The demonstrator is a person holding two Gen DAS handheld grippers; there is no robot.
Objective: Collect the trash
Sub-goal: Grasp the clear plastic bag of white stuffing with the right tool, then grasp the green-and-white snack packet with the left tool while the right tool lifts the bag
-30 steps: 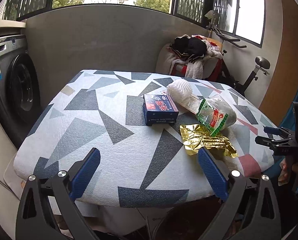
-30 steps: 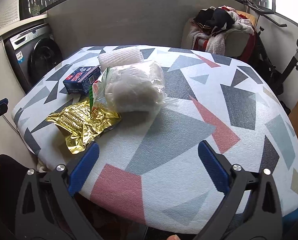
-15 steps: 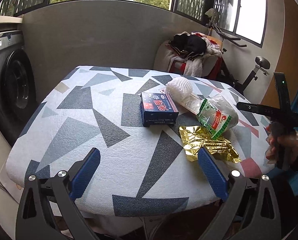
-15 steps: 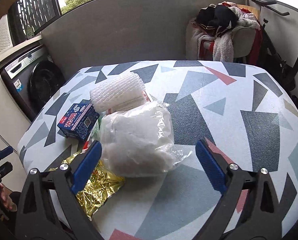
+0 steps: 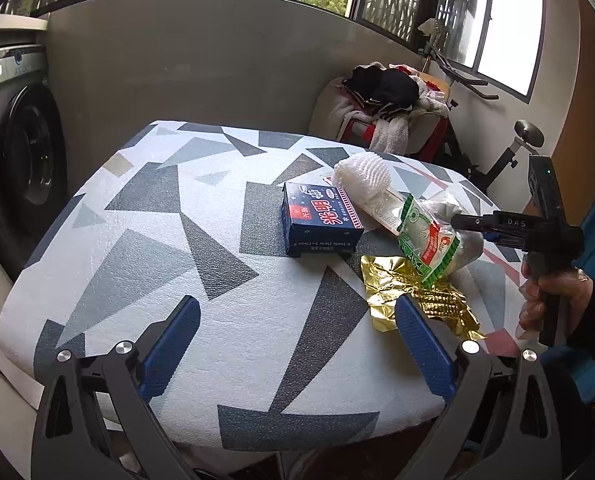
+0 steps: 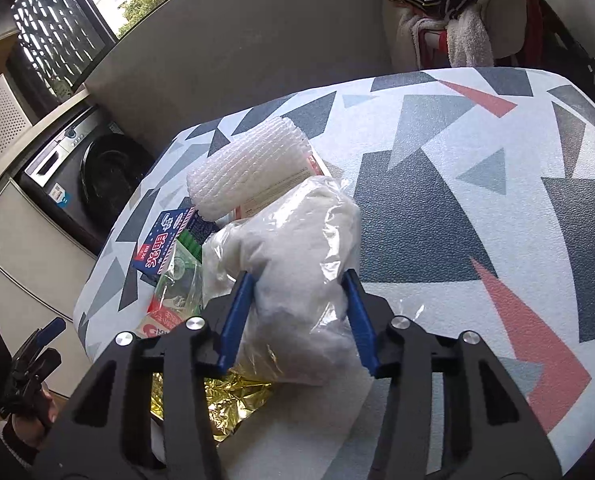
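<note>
Now the right gripper [image 6: 299, 312] has just been closing and pinches the clear plastic bag [image 6: 297, 248] of white stuffing, near the table's [image 6: 497, 208] front edge. Thin film could slip or tear, or drag the gold wrapper [image 6: 233, 400] beneath along. Its long axis runs from that edge toward the far edge. The left gripper [image 5: 297, 348] hangs spread, empty.
</note>
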